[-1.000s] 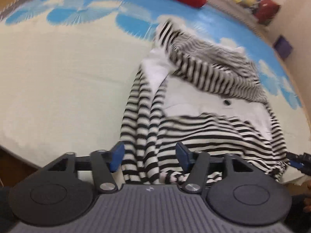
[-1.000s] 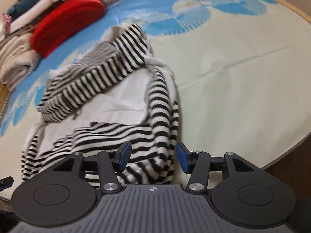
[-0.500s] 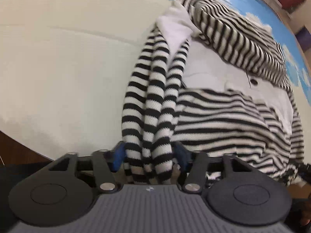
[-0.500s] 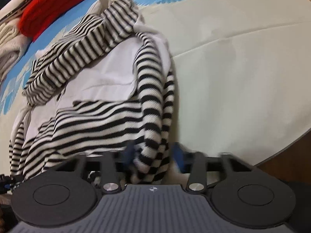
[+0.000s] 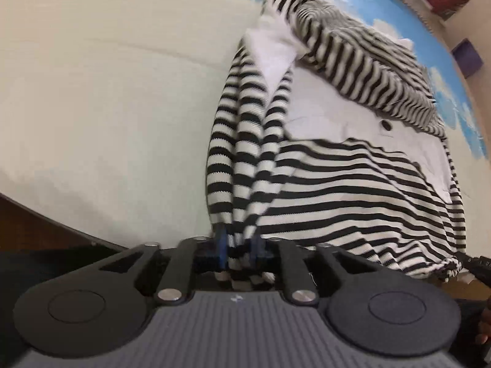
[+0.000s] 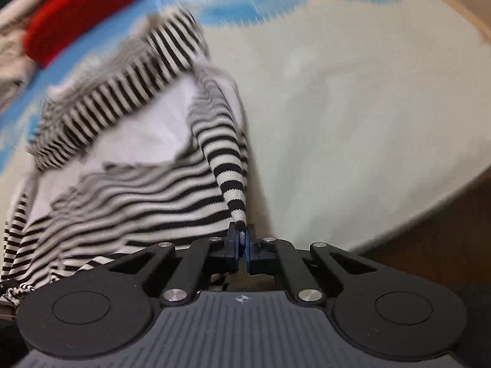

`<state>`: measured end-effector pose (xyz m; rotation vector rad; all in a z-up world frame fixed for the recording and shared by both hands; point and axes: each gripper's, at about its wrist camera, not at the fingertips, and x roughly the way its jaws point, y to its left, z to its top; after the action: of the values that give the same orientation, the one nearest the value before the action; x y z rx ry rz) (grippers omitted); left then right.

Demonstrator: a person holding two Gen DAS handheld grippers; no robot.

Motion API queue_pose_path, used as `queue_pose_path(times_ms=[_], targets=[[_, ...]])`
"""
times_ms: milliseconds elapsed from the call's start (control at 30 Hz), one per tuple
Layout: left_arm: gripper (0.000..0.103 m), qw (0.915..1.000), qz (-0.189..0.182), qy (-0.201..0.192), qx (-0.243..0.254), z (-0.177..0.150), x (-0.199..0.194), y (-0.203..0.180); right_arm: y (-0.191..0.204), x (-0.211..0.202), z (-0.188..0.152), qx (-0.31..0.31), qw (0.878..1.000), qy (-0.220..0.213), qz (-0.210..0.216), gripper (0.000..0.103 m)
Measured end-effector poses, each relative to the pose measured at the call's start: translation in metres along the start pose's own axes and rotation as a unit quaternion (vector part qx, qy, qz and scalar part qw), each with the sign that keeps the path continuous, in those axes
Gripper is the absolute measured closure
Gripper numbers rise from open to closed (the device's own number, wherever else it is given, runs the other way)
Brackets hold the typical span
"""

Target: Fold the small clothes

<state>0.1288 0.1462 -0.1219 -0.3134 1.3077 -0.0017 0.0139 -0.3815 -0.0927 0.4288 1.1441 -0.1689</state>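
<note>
Striped garment | left gripper fingers closing on bunched hem | right gripper fingers clamp edge

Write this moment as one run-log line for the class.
phase: grasp near corners | left tool: closing on bunched striped top | right tool: shut on its striped edge | surface: bedsheet | fold: not yet made

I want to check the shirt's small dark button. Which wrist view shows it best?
The left wrist view: the button sits clear on the white panel of the striped shirt. In the right wrist view the shirt is motion-blurred and I cannot make out the button.
</note>
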Motion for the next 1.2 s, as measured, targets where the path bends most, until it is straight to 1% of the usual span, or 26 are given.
queue_pose_path(times_ms=[33, 67, 100, 133, 167, 200, 267, 367, 433, 467, 500, 533, 567, 600, 700, 900, 1000, 1100, 1200], targets=[[0.062, 1.0000, 0.003, 0.003, -0.005, 0.003, 0.002, 0.001, -0.001, 0.002, 0.003, 0.009, 1.000, -0.001, 0.005, 0.099], [0.057, 0.9999, 0.005, 0.003, -0.011, 0.004, 0.002, 0.003, -0.003, 0.002, 0.005, 0.021, 1.000, -0.008, 0.008, 0.097], [0.052, 0.9999, 0.002, 0.000, -0.015, 0.005, 0.001, 0.004, -0.004, 0.002, 0.007, 0.031, 0.999, -0.013, 0.012, 0.092], [0.051, 0.9998, 0.000, 0.000, -0.018, 0.006, 0.001, 0.003, -0.006, 0.003, 0.009, 0.041, 0.999, -0.013, 0.016, 0.086], [0.051, 0.9998, 0.000, 0.001, -0.018, 0.006, 0.000, 0.003, -0.006, 0.007, 0.008, 0.048, 0.999, -0.009, 0.017, 0.072], [0.051, 0.9999, 0.002, 0.003, -0.016, 0.006, 0.000, 0.001, -0.006, 0.011, 0.008, 0.055, 0.998, 0.000, 0.020, 0.060], [0.051, 0.9998, 0.008, 0.012, -0.014, 0.004, 0.005, -0.001, -0.004, 0.022, 0.006, 0.054, 0.998, 0.020, 0.027, 0.058], [0.051, 0.9996, 0.013, 0.025, -0.005, 0.001, 0.013, -0.005, 0.005, 0.024, 0.003, 0.028, 0.999, 0.018, 0.021, 0.057], [0.052, 0.9995, 0.017, 0.024, 0.004, 0.000, 0.015, -0.007, 0.012, 0.024, 0.002, 0.009, 1.000, 0.016, 0.017, 0.057], [0.052, 0.9995, 0.018, 0.024, 0.008, -0.001, 0.015, -0.008, 0.015, 0.025, 0.001, -0.001, 1.000, 0.016, 0.016, 0.061], [0.060, 0.9995, 0.018, 0.022, 0.012, -0.001, 0.015, -0.009, 0.017, 0.025, 0.000, -0.011, 1.000, 0.017, 0.018, 0.072], [0.079, 0.9996, 0.013, 0.020, 0.018, -0.002, 0.014, -0.010, 0.020, 0.025, -0.001, -0.021, 0.999, 0.018, 0.022, 0.078], [0.088, 0.9996, 0.005, 0.017, 0.022, -0.002, 0.012, -0.012, 0.023, 0.023, -0.001, -0.032, 0.999, 0.015, 0.024, 0.087], [0.092, 0.9996, 0.000, 0.011, 0.026, -0.002, 0.010, -0.013, 0.026, 0.020, -0.002, -0.044, 0.999, 0.008, 0.022, 0.090], [0.094, 0.9986, 0.004, -0.023, 0.048, -0.003, -0.007, -0.019, 0.028, 0.004, 0.001, -0.051, 0.998, -0.014, 0.031, 0.094], [0.095, 0.9936, -0.032, -0.086, 0.065, 0.001, -0.053, -0.026, 0.024, -0.052, 0.015, -0.037, 0.993, -0.079, 0.080, 0.096], [0.095, 0.9903, -0.044, -0.111, 0.071, 0.001, -0.075, -0.031, 0.027, -0.076, 0.018, -0.045, 0.989, -0.104, 0.095, 0.096], [0.095, 0.9879, -0.047, -0.127, 0.076, -0.002, -0.090, -0.034, 0.033, -0.090, 0.019, -0.066, 0.986, -0.120, 0.096, 0.096], [0.095, 0.9875, -0.044, -0.130, 0.078, -0.002, -0.095, -0.036, 0.037, -0.098, 0.019, -0.084, 0.984, -0.129, 0.090, 0.096]])
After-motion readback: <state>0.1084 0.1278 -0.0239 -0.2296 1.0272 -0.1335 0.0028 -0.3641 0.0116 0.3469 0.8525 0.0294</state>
